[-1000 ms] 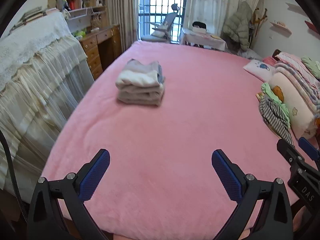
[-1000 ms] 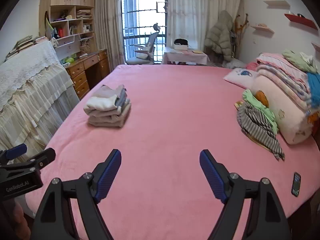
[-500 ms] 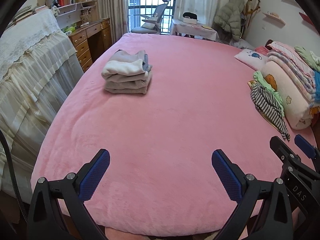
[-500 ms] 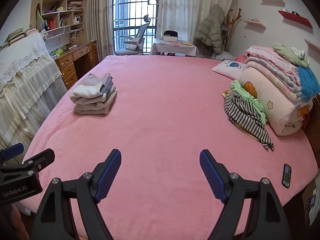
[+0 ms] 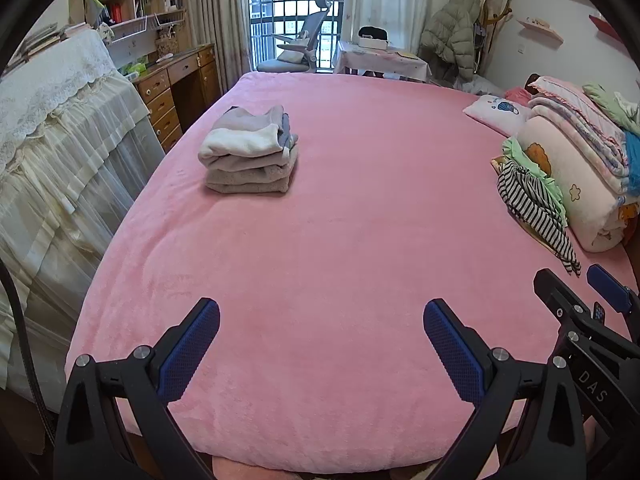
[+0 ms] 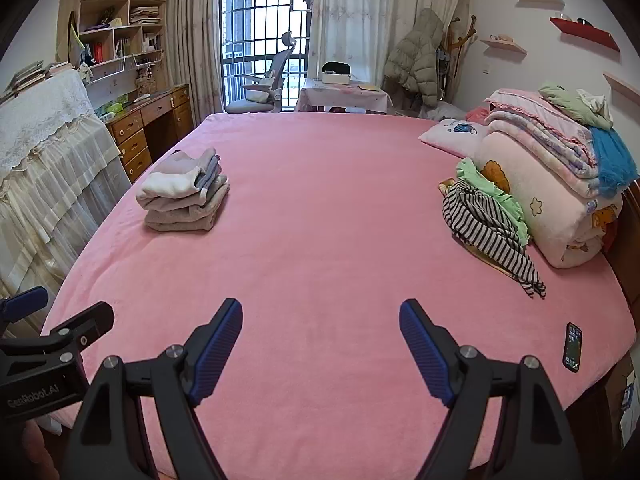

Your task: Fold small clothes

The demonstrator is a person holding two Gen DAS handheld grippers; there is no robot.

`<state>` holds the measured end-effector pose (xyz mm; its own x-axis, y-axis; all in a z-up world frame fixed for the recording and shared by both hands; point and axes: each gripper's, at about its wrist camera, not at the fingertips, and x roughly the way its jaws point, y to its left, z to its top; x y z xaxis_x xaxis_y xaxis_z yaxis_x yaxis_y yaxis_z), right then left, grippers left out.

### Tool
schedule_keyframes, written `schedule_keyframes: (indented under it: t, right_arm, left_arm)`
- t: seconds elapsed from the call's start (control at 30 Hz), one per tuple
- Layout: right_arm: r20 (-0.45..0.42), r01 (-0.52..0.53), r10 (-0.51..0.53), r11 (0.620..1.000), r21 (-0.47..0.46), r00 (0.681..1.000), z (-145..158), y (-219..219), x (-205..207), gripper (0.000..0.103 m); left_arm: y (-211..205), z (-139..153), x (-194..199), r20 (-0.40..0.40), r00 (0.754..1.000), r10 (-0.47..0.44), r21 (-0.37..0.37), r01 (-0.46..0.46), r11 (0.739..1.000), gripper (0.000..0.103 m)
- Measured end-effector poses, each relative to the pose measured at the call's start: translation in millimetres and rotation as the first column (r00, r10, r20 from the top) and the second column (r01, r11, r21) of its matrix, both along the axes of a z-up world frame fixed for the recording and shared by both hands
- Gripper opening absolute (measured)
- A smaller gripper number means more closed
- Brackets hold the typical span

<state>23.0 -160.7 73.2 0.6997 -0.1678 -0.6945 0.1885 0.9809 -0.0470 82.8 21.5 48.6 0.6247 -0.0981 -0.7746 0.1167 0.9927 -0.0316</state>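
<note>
A stack of folded grey and white clothes [image 5: 249, 154] lies on the left side of the pink bed [image 5: 340, 240]; it also shows in the right wrist view [image 6: 184, 192]. A loose pile of unfolded clothes, striped black-and-white [image 5: 536, 208] over green, lies at the right edge, also in the right wrist view [image 6: 492, 220]. My left gripper [image 5: 320, 344] is open and empty above the bed's near edge. My right gripper [image 6: 320, 344] is open and empty beside it, and shows in the left wrist view [image 5: 580, 300].
Rolled blankets [image 6: 560, 184] and a pillow [image 6: 452, 132] line the right side. A phone [image 6: 572, 346] lies at the bed's near right corner. A lace-covered piece of furniture [image 5: 60, 152] and a wooden desk [image 5: 172, 96] stand on the left.
Both grippers have drawn back and risen from the bed, so the near edge of the bed now shows. Both stayed open and empty.
</note>
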Motion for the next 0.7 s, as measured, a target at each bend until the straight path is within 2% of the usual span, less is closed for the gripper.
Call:
schedule_keyframes:
  t: [0.7]
  right_arm:
    - [0.021,0.025,-0.025,1.000,-0.013,0.999,4,-3,-4,0.081]
  left_arm:
    - [-12,10,-14,0.037,0.999,-0.026,-0.018,0.026,0.999,0.101]
